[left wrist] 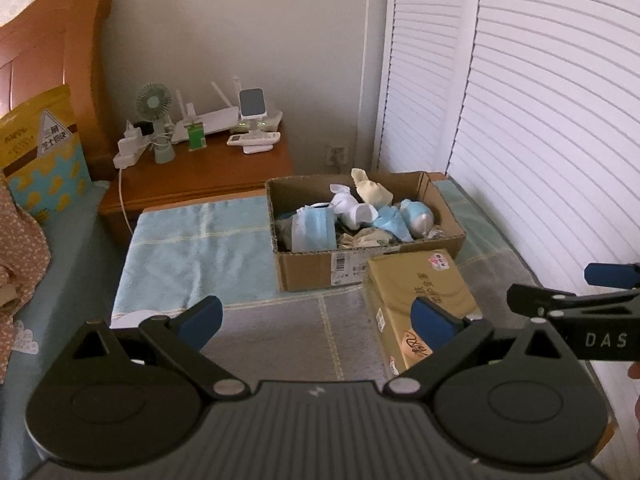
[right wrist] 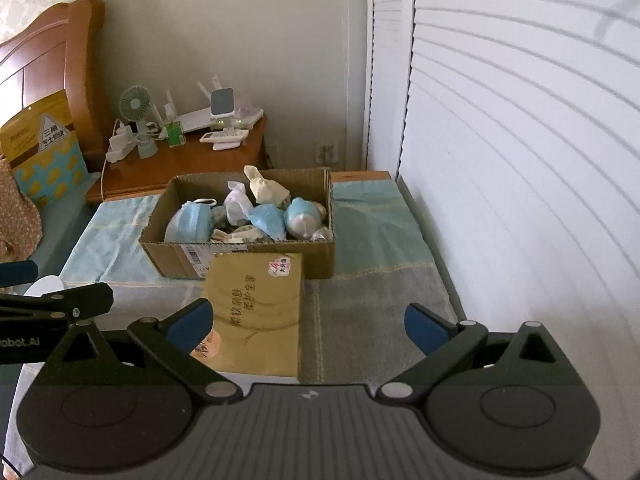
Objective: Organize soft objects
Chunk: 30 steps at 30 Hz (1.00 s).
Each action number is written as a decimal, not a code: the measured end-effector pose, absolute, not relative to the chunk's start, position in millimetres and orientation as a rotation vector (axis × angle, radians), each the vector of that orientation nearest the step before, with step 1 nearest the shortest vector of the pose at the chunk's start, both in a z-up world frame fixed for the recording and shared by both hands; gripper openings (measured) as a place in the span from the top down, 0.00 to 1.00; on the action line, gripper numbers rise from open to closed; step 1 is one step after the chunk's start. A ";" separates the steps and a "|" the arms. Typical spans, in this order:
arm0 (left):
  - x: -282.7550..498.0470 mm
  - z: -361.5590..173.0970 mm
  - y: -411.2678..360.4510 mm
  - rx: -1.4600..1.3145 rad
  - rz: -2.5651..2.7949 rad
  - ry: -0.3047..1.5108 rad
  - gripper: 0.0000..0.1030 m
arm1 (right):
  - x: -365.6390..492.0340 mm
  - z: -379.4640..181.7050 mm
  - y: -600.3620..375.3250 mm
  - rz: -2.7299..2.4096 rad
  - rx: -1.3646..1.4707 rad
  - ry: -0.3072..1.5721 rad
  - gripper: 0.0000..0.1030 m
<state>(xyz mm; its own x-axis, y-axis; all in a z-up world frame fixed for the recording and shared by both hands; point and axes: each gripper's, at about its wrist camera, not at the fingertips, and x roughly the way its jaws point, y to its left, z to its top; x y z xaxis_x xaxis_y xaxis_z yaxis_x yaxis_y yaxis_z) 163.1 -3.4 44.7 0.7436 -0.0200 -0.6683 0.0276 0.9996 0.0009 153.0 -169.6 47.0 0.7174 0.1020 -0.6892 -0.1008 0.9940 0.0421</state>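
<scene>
You are holding the left gripper (left wrist: 318,322) low over the towel-covered bed (left wrist: 280,328) with its jaws standing wide and nothing between the blue pads. You are keeping the right gripper (right wrist: 308,324) beside it in the same way, jaws spread wide and empty; in the left wrist view its tip is showing at the right edge. Ahead of both, an open cardboard box (left wrist: 312,268) is sitting on the light blue towel (left wrist: 192,248), near the louvred closet doors (left wrist: 540,120). The soft objects are lying jumbled inside that box: a blue face mask (left wrist: 312,228) is leaning at the left end, a white sock (left wrist: 354,210) is lying in the middle, a cream sock (left wrist: 370,188) is poking up toward the back, and a blue-and-grey sock bundle (left wrist: 416,218) is resting toward the right end. A yellow tissue pack (right wrist: 256,312) is lying just in front of the box, touching its front wall, and in the right wrist view it is sitting partly behind your left pad. Beyond the bed, a wooden nightstand (left wrist: 200,176) is carrying a small green fan (left wrist: 154,104), a white router (left wrist: 212,120) and a power strip (left wrist: 128,152). A yellow snack bag (left wrist: 40,148) is leaning against the wooden headboard (left wrist: 52,40) on the left.
</scene>
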 end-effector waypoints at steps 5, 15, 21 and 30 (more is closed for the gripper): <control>161.9 45.0 -2.8 0.002 -0.015 0.734 0.03 | 148.9 52.6 -167.0 0.112 -0.009 0.753 0.00; 161.4 45.3 -1.9 -0.009 -0.015 0.736 0.03 | 148.6 52.7 -164.1 0.104 -0.026 0.751 0.00; 161.6 45.8 -2.9 -0.010 -0.011 0.739 0.03 | 148.3 53.2 -164.6 0.106 -0.024 0.751 0.00; 161.4 46.2 -3.1 -0.009 -0.013 0.739 0.03 | 148.6 54.2 -166.6 0.105 -0.021 0.749 0.00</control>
<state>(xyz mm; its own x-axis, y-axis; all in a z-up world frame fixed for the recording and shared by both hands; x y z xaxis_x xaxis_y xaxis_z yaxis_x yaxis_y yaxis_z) 161.4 -3.1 46.2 0.7393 -0.0154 -0.6732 0.0089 0.9999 -0.0132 148.6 -166.6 54.2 0.7274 0.0878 -0.6806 -0.1030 0.9945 0.0182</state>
